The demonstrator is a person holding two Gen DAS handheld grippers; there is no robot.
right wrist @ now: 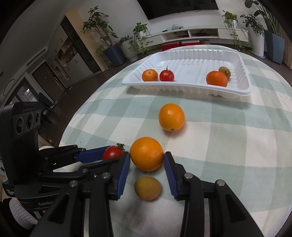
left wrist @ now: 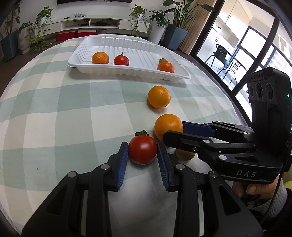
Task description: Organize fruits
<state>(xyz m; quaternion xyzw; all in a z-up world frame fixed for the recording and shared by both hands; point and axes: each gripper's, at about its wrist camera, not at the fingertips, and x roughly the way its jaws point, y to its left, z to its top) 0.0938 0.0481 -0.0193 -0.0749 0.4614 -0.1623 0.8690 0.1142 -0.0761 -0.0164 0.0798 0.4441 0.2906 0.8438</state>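
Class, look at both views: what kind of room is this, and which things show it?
Most likely a home living room: a low white TV cabinet along the wall, potted plants beside it, and a table with a checked tablecloth.

1. A low white media cabinet (left wrist: 94, 22) runs along the far wall, top of the frame.
2. Potted plants (left wrist: 43, 16) flank it, with red boxes (left wrist: 66, 35) on the floor beneath.
3. Tall dark-framed windows (left wrist: 255, 45) fill the right, bright with daylight; a black chair (left wrist: 221, 54) stands beyond.
4. A beige curtain (left wrist: 197, 23) hangs beside them.
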